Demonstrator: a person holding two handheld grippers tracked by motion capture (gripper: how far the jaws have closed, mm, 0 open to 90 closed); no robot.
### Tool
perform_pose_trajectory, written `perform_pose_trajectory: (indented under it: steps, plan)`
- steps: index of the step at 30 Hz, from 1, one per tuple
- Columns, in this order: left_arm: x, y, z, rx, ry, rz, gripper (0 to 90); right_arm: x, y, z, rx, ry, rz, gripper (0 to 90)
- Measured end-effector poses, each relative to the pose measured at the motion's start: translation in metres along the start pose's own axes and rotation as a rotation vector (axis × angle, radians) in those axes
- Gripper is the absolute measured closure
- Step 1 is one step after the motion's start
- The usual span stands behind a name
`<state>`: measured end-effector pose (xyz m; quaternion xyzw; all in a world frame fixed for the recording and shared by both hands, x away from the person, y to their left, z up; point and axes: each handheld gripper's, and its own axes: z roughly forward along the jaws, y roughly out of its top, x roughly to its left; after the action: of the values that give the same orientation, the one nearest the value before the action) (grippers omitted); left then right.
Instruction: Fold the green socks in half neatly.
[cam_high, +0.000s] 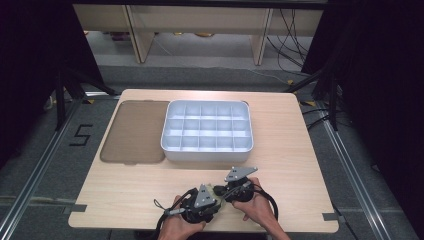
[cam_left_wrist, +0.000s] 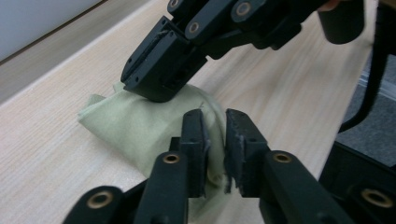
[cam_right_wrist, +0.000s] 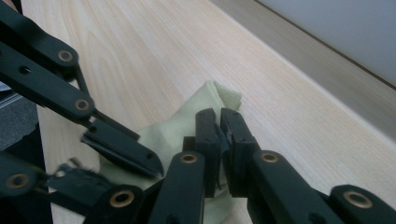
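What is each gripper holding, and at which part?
The right gripper pinches the green cloth at its fold; the left gripper straddles it, jaws apart.

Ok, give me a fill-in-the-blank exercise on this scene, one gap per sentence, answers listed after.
1. The crumpled cloth the grippers work on is pale ____ in colour.
2. The cloth lies on a table with a light ____ surface.
3. Beyond the grippers sits a white tray divided into many ____.
4. The flat brown lid lies to the ____ of that tray in the high view.

Missing words: green; wood; compartments; left
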<state>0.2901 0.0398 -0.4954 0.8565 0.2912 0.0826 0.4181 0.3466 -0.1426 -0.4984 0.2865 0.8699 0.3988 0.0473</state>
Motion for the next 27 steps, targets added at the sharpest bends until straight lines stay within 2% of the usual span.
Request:
perform_pose_trajectory:
  steps: [2,3,4,6,8,10,13,15,16,17,19,20,21,22,24,27]
  plan:
    - [0.003,0.003,-0.011,-0.031,-0.003,-0.026,70.5,0.001,0.000,0.000,0.002,-0.002,0.001,86.6]
    - [0.005,0.005,-0.015,-0.064,-0.016,-0.042,70.2,0.001,0.000,0.000,-0.002,-0.004,-0.001,86.6]
    - [0.006,0.006,-0.017,-0.091,-0.030,-0.076,70.3,0.000,0.000,0.000,0.001,-0.006,-0.003,86.7]
    - [0.006,0.007,-0.019,-0.100,-0.044,-0.106,71.9,-0.001,0.000,0.001,-0.006,-0.003,-0.013,86.7]
    - [0.004,0.006,-0.013,-0.077,-0.057,-0.101,76.7,-0.001,0.000,0.001,-0.008,-0.009,-0.031,86.7]
    - [0.002,0.002,-0.003,-0.037,-0.057,-0.079,80.3,-0.001,0.000,0.001,-0.003,-0.001,-0.013,86.6]
    - [0.004,-0.006,0.005,0.022,-0.048,-0.064,82.5,-0.001,0.000,0.001,-0.005,0.001,-0.019,86.7]
    - [0.005,-0.008,0.003,0.016,-0.039,-0.067,83.3,-0.001,0.000,0.001,-0.004,0.001,-0.019,86.6]
    - [0.007,-0.008,-0.001,0.034,-0.010,-0.022,82.8,-0.001,0.000,0.001,-0.003,0.000,-0.018,86.6]
    - [0.007,-0.009,-0.002,0.026,-0.008,-0.013,82.3,-0.001,0.000,0.001,-0.006,-0.003,-0.015,86.6]
    - [0.009,-0.013,-0.003,0.021,-0.003,-0.037,82.4,0.001,0.000,-0.001,0.005,0.001,0.005,86.6]
    - [0.011,-0.013,-0.004,0.028,-0.006,-0.027,82.7,0.001,-0.001,-0.001,0.004,-0.001,0.000,86.6]
    - [0.010,-0.013,-0.004,0.028,-0.014,-0.054,82.8,0.003,-0.001,-0.002,0.007,0.001,0.014,86.5]
    - [0.010,-0.013,-0.003,0.021,-0.003,-0.055,82.7,0.003,-0.001,-0.002,0.008,-0.004,0.015,86.5]
    - [0.013,-0.013,-0.006,0.029,0.009,-0.017,82.4,0.002,-0.001,-0.002,0.004,-0.011,-0.001,86.4]
    - [0.017,-0.014,-0.008,0.032,0.028,-0.018,82.2,0.003,-0.001,-0.004,0.009,-0.015,-0.003,86.1]
